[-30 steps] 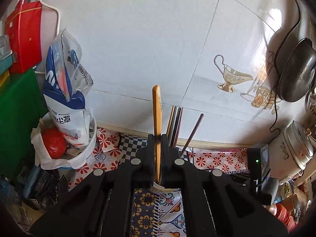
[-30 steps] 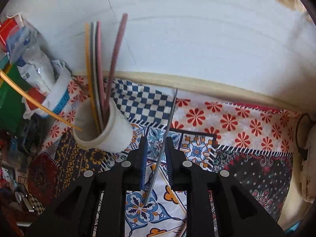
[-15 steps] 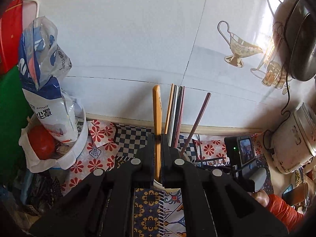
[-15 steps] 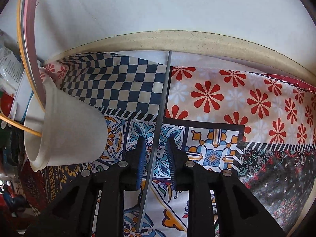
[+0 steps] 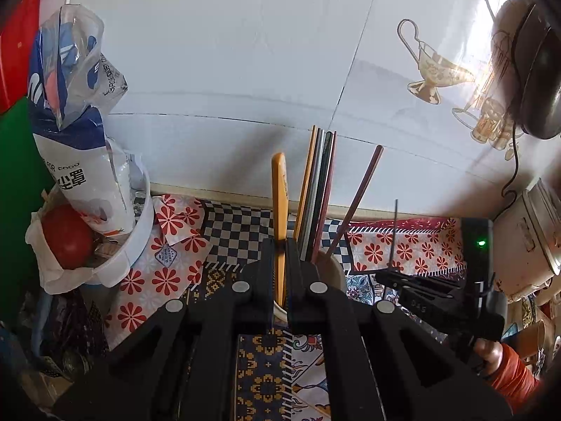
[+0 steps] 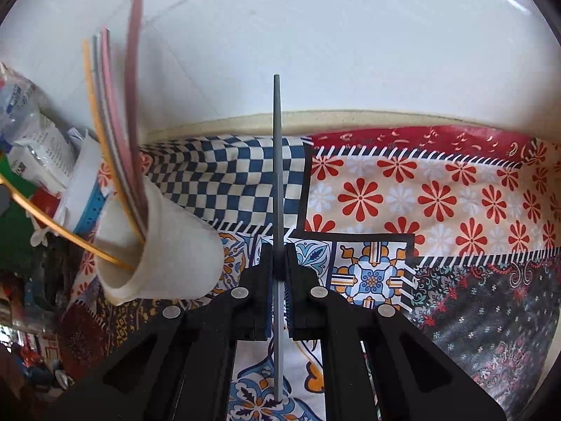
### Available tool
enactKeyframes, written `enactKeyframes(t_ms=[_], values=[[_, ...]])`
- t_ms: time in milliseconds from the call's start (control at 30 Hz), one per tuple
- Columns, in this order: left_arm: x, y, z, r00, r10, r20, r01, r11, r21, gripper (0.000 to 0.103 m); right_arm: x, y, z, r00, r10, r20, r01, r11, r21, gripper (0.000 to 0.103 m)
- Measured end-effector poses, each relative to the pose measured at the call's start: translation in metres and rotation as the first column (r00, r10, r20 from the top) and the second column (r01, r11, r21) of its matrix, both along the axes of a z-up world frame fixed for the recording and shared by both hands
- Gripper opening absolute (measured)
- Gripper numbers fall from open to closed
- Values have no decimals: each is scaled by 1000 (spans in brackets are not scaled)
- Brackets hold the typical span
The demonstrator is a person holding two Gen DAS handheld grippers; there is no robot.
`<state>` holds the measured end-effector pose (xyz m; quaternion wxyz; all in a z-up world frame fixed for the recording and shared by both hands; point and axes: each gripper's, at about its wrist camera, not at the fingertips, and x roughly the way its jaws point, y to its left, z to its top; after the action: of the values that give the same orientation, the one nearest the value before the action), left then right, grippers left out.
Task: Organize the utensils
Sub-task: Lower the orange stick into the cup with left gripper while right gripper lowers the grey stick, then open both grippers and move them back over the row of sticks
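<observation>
My left gripper (image 5: 279,263) is shut on an orange chopstick (image 5: 279,203) that stands upright, its lower end over the white cup (image 5: 335,268). The cup holds several chopsticks (image 5: 317,189) leaning toward the wall. My right gripper (image 6: 279,263) is shut on a grey chopstick (image 6: 277,175) held upright above the patterned cloth; it also shows in the left wrist view (image 5: 396,235), right of the cup. In the right wrist view the cup (image 6: 168,256) stands to the left with its chopsticks (image 6: 115,122) and the orange one (image 6: 52,228).
A white bowl with a plastic bag (image 5: 77,147) and a red ball (image 5: 65,238) sits at the left. A rice cooker (image 5: 529,242) stands at the right, a pan (image 5: 540,70) hangs above it. The tiled wall (image 6: 315,35) is close behind.
My right gripper has closed on the grey chopstick and raised it upright, off the cloth. The left gripper has kept the orange chopstick upright at the cup.
</observation>
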<state>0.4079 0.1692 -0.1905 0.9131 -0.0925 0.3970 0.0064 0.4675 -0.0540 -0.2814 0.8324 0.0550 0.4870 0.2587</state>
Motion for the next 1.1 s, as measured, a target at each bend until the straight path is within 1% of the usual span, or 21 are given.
enactKeyframes(t_ms=[100, 300, 433, 533, 600, 667, 800, 933, 1100], values=[[1, -2, -3, 1000, -8, -11, 8, 1000, 1, 4, -11, -8, 31, 997, -5, 71, 2, 999, 33, 5], [4, -6, -5, 999, -27, -26, 26, 1000, -4, 4, -21, -15, 96, 980, -13, 197, -15, 990, 142, 5], [8, -7, -7, 999, -25, -43, 25, 1000, 4, 4, -25, -2, 123, 965, 7, 262, -58, 981, 185, 5], [6, -6, -5, 999, -21, -39, 21, 1000, 3, 4, -29, 7, 136, 954, 34, 299, -93, 978, 188, 5], [3, -5, -2, 999, -18, -32, 18, 1000, 0, 4, -29, 16, 133, 951, 61, 302, -119, 977, 178, 5], [0, -4, 1, 1000, -11, -24, 11, 1000, 5, 6, -28, 27, 127, 950, 92, 297, -141, 979, 147, 5], [-7, -3, 6, 1000, 3, -17, -2, 999, 32, 10, -25, 48, 102, 959, 154, 239, -181, 979, 91, 5], [-15, -2, 8, 1000, 15, -11, -14, 999, 53, 17, -24, 66, 78, 962, 200, 185, -210, 977, 35, 5], [-24, -1, 10, 1000, 27, -10, -26, 997, 73, 27, -26, 77, 64, 962, 228, 150, -229, 973, -13, 7]])
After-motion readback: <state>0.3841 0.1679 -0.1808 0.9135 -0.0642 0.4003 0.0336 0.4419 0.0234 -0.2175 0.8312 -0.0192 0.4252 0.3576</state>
